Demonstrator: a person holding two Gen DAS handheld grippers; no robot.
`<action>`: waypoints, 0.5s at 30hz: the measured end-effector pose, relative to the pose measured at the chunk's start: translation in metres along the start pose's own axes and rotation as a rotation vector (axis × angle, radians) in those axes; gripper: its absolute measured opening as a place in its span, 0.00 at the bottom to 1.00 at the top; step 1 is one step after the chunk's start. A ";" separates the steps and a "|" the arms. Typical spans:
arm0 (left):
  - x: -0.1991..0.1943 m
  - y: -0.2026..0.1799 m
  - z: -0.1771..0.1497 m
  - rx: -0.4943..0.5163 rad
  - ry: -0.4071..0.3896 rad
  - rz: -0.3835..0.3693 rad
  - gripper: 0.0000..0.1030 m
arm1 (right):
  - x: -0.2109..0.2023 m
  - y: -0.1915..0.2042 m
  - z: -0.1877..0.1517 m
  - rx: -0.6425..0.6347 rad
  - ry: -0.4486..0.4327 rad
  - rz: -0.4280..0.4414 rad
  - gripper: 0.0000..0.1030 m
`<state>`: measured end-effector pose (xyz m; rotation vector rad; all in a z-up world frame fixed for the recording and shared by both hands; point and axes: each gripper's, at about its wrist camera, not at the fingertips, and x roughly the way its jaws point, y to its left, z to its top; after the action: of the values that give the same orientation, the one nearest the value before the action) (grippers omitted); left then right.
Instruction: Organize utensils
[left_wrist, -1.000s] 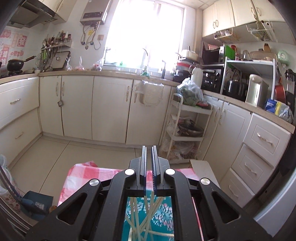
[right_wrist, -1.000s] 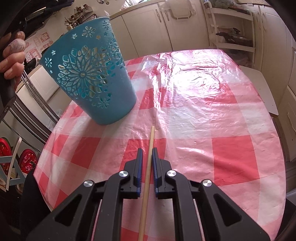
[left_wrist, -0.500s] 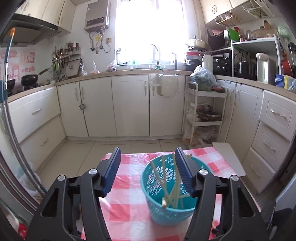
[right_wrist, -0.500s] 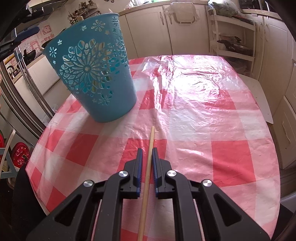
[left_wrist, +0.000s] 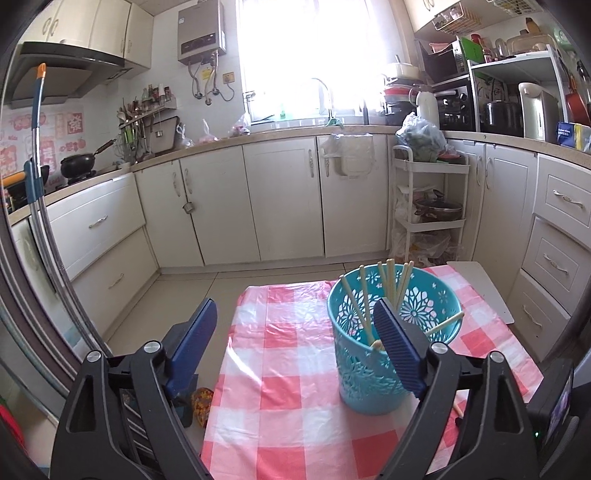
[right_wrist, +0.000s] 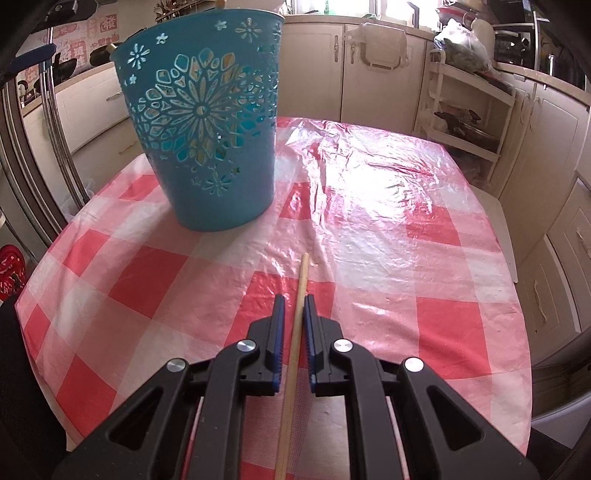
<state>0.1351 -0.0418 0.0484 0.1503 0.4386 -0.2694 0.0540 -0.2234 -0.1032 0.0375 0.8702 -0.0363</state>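
A teal cut-out basket (left_wrist: 364, 376) stands on the red-and-white checked tablecloth (left_wrist: 280, 369) and holds several wooden chopsticks (left_wrist: 388, 280). My left gripper (left_wrist: 294, 304) is in front of the basket and a little left of it. Its jaws are opening and nothing lies between them; the right finger overlaps the basket's near rim in the picture. In the right wrist view the basket (right_wrist: 207, 155) stands ahead to the left. My right gripper (right_wrist: 293, 301) is shut on a single wooden chopstick (right_wrist: 303, 273), which points forward over the tablecloth (right_wrist: 406, 229).
Cream kitchen cabinets (left_wrist: 284, 206) line the far wall. A white trolley (left_wrist: 428, 206) with pots stands beyond the table's right corner. A mop handle (left_wrist: 37, 147) leans at the left. A white board (left_wrist: 484, 288) juts from the table's right edge.
My left gripper went from shut above the basket to wide open and drew back, so the whole basket now shows. The right gripper kept the chopstick and shifted slightly.
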 end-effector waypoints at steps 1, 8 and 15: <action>0.000 0.001 -0.002 -0.002 0.005 0.001 0.82 | 0.000 -0.002 0.000 0.008 0.001 0.006 0.10; 0.009 0.019 -0.039 -0.077 0.106 0.006 0.86 | -0.002 -0.025 0.001 0.148 0.025 0.100 0.06; 0.051 0.020 -0.086 -0.104 0.280 -0.011 0.87 | 0.000 -0.024 0.003 0.137 0.043 0.105 0.06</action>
<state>0.1508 -0.0167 -0.0488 0.0835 0.7305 -0.2365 0.0548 -0.2479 -0.1017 0.2132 0.9061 0.0033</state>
